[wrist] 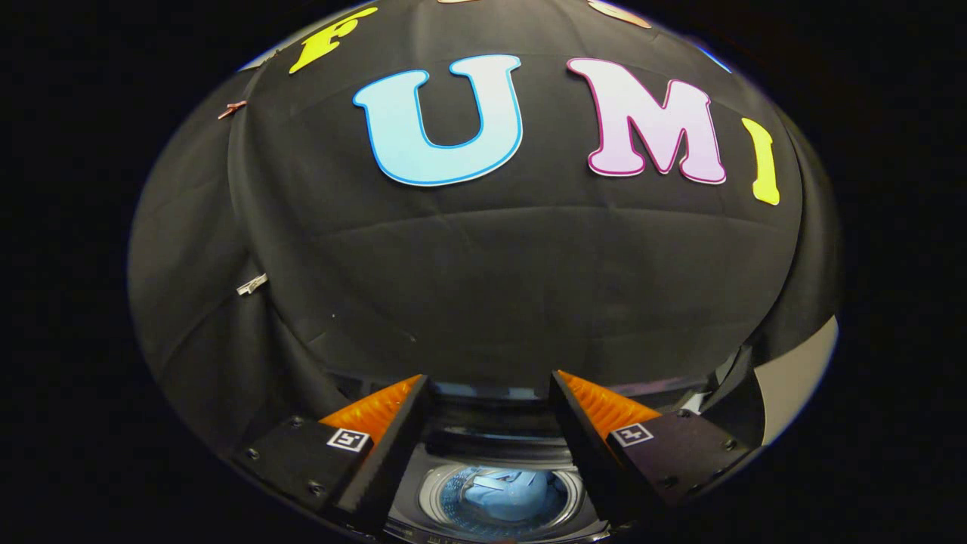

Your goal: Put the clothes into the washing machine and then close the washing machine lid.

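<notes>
Below me stands the washing machine (491, 442), a top-loader with its round drum opening (505, 495) showing between my fingers. A light blue piece of clothing (502, 495) lies inside the drum. My gripper (491, 389) hangs above the machine with its fingers spread apart and nothing between them. The machine's back panel (491, 423) runs across just ahead of the fingertips. I cannot tell how the lid stands.
The booth's black cloth wall (483, 287) rises right behind the machine. Two clips (251, 284) pin the cloth on the left. A pale wall strip (797, 378) shows at the right, past the cloth's edge.
</notes>
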